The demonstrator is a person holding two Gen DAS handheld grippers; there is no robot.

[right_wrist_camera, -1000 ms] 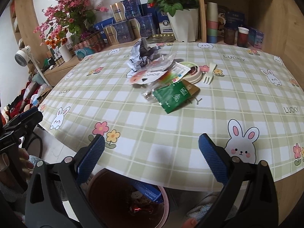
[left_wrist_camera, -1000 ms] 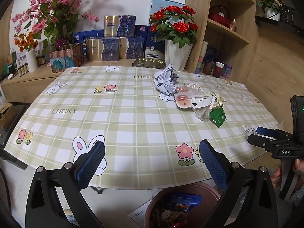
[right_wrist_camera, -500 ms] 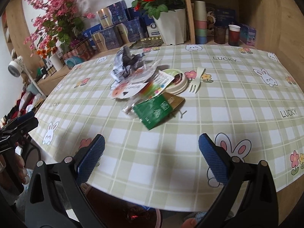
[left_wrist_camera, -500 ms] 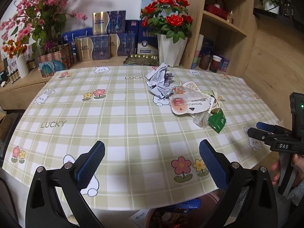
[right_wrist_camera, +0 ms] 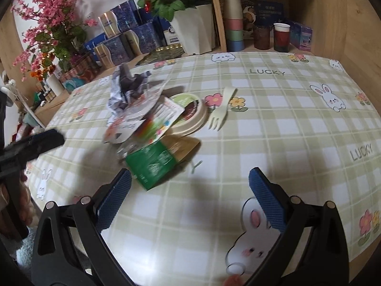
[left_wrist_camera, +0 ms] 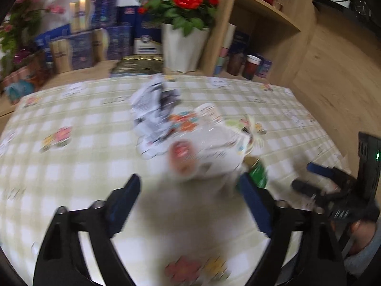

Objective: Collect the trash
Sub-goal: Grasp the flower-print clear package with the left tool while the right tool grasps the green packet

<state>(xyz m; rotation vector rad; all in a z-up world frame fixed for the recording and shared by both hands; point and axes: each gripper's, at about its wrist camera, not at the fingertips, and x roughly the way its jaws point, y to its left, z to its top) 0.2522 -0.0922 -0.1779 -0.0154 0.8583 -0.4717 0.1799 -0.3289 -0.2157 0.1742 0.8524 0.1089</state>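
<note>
A pile of trash lies mid-table: crumpled paper [left_wrist_camera: 154, 104], a white plastic wrapper [left_wrist_camera: 204, 152] with a red label, and a green packet [left_wrist_camera: 258, 174]. The left wrist view is blurred. My left gripper [left_wrist_camera: 190, 195] hovers just short of the wrapper, its jaws closing with nothing pressed between them. From the right wrist view the green packet [right_wrist_camera: 152, 164] lies just ahead of the left finger of my right gripper [right_wrist_camera: 190, 197], which stands wide open and holds nothing. Behind it are the crumpled paper [right_wrist_camera: 126, 88], a round paper lid [right_wrist_camera: 190, 112] and a pale plastic fork [right_wrist_camera: 221, 112].
The checked tablecloth [right_wrist_camera: 297, 124] covers the table. At the back stand a white pot of red roses [right_wrist_camera: 193, 28], blue gift boxes [right_wrist_camera: 123, 38], pink blossoms [right_wrist_camera: 52, 23], and shelf cups [right_wrist_camera: 234, 19]. The left gripper's tip [right_wrist_camera: 35, 143] shows at the left.
Both grippers have moved forward over the table towards the trash pile, and the brown bin below the table edge has dropped out of view. The left jaws have narrowed.
</note>
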